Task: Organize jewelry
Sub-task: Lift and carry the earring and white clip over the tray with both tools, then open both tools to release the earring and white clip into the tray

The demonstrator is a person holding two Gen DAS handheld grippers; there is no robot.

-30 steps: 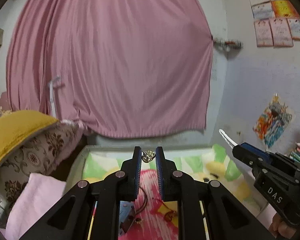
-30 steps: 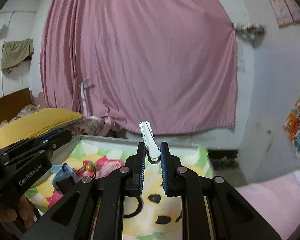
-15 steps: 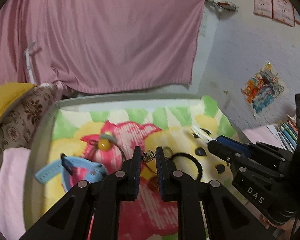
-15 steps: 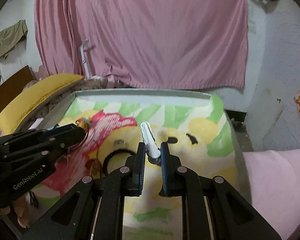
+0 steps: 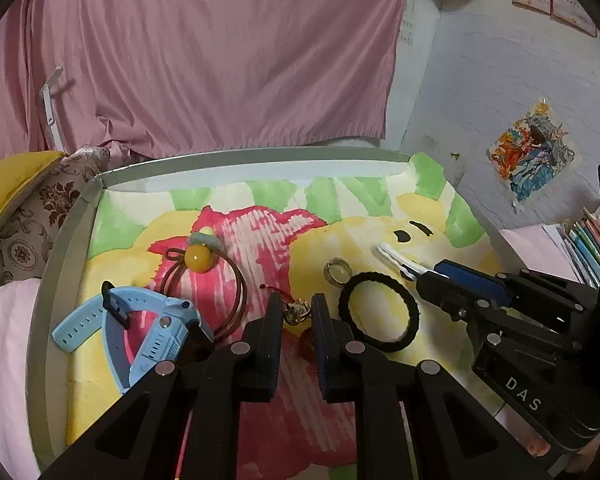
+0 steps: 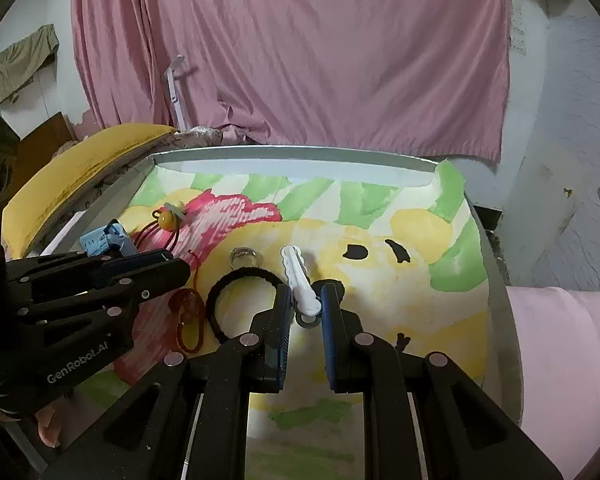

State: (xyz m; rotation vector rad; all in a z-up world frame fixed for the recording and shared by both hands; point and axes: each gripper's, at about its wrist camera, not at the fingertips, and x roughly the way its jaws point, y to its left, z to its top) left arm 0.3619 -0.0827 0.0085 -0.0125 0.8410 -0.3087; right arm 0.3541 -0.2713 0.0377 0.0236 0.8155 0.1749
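while both grippers hang low over the table, each one has something pinched between its fingers. the left gripper is closed narrowly on a small metallic charm, which sits between the fingertips; a thin red cord trails from it in a loop on the cloth, though whether the charm itself touches the cloth is hard to tell from these angles. the right gripper is clamped on the base of a white hair clip, whose long toothed end points forward and away over the yellow part of the printed cloth.

on that cloth the other pieces lie apart from one another. a black hair tie lies flat just right of the left gripper's fingers, and in the right wrist view it sits just left of the clip. a small clear ring rests just beyond the hair tie. a brown cord bracelet with an amber bead lies on the pink patch, further left, and a blue watch lies at the near left, close to the table's grey rim, its strap curling upward. a pink curtain hangs behind the table, and a yellow cushion sits beyond the left edge.
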